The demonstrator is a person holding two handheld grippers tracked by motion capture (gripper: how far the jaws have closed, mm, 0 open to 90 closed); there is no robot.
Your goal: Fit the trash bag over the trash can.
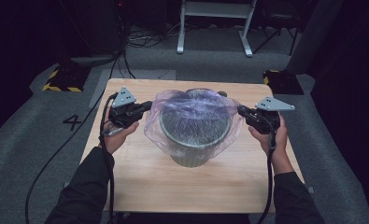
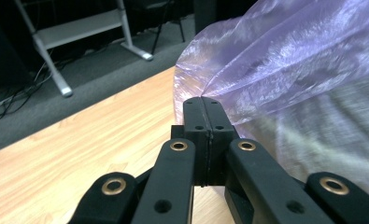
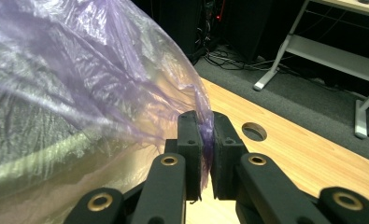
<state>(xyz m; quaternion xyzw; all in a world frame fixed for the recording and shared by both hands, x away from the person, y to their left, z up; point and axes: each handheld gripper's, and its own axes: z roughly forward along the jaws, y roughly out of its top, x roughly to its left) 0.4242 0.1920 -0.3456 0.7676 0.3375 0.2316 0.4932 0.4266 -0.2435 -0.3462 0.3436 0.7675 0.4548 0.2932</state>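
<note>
A grey mesh waste bin [image 1: 194,142] stands upright in the middle of the wooden table [image 1: 140,182]. A thin purple plastic bag [image 1: 191,106] is stretched over its top and hangs down its sides. My left gripper [image 1: 147,106] is shut on the bag's left edge [image 2: 210,93], its jaws pressed flat together. My right gripper [image 1: 241,110] is shut on the bag's right edge [image 3: 205,119], with film pinched between the jaws. The bin's mesh wall [image 3: 28,135] shows blurred through the film.
A round cable hole [image 3: 254,131] sits in the table near the right gripper. Beyond the table are a white metal frame [image 1: 215,25], floor cables [image 1: 145,39], and yellow-black striped floor blocks [image 1: 63,79]. Grey carpet surrounds the table.
</note>
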